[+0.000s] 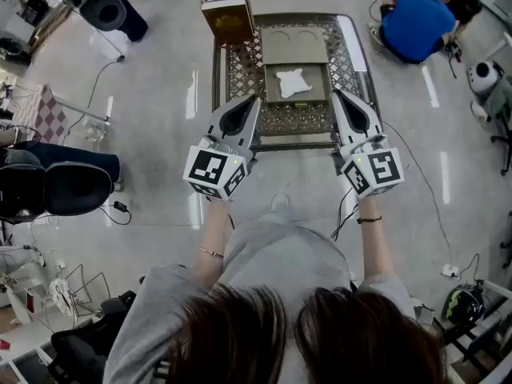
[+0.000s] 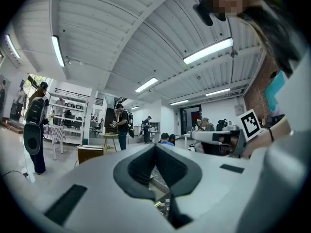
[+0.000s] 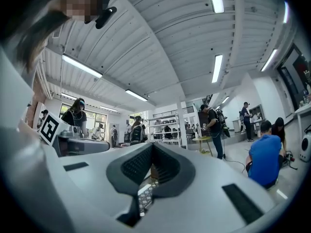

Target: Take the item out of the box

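1. The white item lies flat in the open box on the lattice tabletop. It is ahead of both grippers and between them, and neither touches it.
2. The left gripper and the right gripper each have their fingers together, with nothing between them. If they reach the box like this, they would probably nudge the item or shove the box instead of taking hold. One pair has to part first.
3. The item looks thin and limp, and it lies against the box floor. The fingers could skate over it, or pinch only an edge that slips free on the lift.
4. The box looks light and stands loose. A one-sided pull may drag it across the lattice or lift it along with the item, unless the other gripper steadies a wall.
5. The box's other half, with round recesses, lies just beyond the item and limits any reach from the far side.
6. A brown box sits at the tabletop's far left corner, well apart from the item. I cannot tell whether it is on the tabletop or beside it.
7. A person in blue crouches on the floor beyond the right corner. A chair and a cable are off to the left.
8. Nothing stands between the grippers and the box, so only the tabletop's near rim needs clearing.
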